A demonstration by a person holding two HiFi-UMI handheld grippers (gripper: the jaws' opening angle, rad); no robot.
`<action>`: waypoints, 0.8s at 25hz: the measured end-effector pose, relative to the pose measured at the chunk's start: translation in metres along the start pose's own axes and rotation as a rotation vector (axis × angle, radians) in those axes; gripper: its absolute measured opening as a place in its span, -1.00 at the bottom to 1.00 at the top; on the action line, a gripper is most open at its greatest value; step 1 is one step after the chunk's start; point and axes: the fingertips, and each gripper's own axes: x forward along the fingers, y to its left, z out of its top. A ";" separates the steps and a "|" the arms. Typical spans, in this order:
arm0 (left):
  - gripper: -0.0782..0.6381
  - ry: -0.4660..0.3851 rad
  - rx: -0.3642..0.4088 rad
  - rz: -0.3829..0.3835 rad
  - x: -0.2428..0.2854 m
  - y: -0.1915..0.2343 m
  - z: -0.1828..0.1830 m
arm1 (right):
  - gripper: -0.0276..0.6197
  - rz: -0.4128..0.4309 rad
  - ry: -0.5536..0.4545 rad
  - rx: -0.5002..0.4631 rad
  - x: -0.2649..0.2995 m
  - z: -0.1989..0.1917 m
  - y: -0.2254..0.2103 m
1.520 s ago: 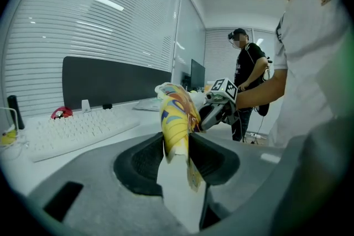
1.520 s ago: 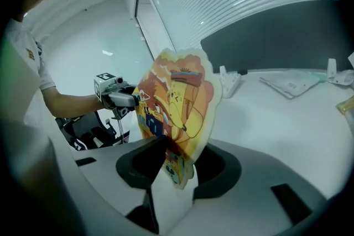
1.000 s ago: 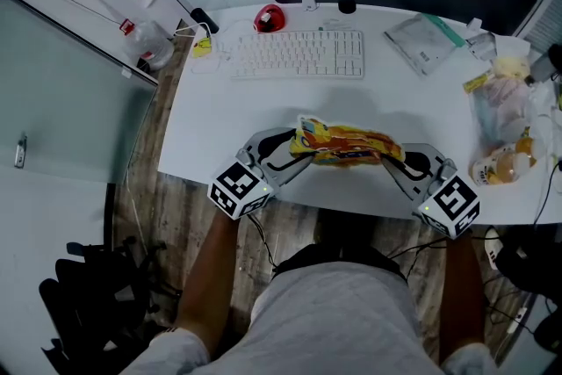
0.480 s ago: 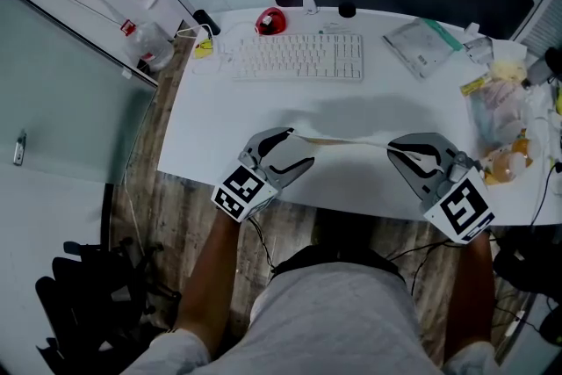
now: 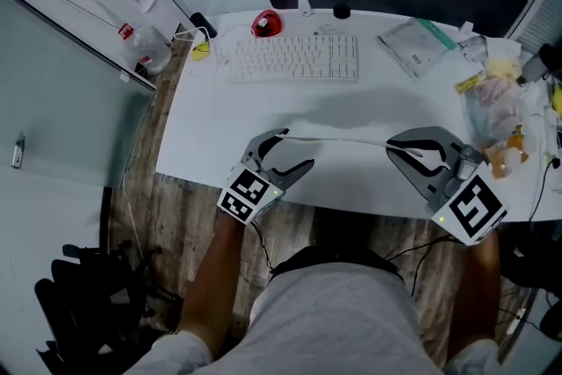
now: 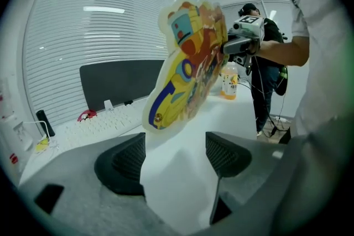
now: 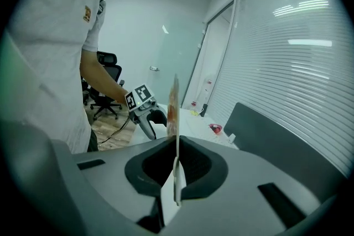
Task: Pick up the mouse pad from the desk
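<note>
text: none legible | labels, brands: too small | numbers, signs: none

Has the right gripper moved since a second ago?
Yes. The right gripper, shut on the mouse pad, has shifted rightward in the head view, farther from the keyboard, turning the mouse pad edge-on.

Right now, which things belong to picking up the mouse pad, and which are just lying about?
Job: mouse pad, held above the desk; right claw, shut on it; left claw, jaws just been opening, nothing between them.
Lying about: keyboard; red mouse; clear packet; plastic bags.
</note>
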 end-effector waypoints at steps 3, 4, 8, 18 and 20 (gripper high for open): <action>0.18 -0.088 -0.108 -0.001 -0.006 0.004 0.010 | -0.86 0.007 -0.016 0.005 -0.007 0.007 -0.001; 0.19 -0.132 -0.145 -0.013 -0.011 0.005 0.015 | -0.86 0.014 -0.026 0.022 -0.010 0.009 -0.001; 0.19 -0.274 -0.199 -0.115 -0.025 -0.003 0.041 | -0.86 0.058 -0.050 0.122 -0.019 0.007 0.003; -0.48 -0.328 -0.164 -0.133 -0.036 -0.006 0.062 | -0.86 0.026 -0.099 0.221 -0.013 -0.005 -0.001; -0.54 -0.308 -0.151 -0.108 -0.035 -0.005 0.062 | -0.86 -0.005 -0.115 0.238 -0.011 -0.008 -0.005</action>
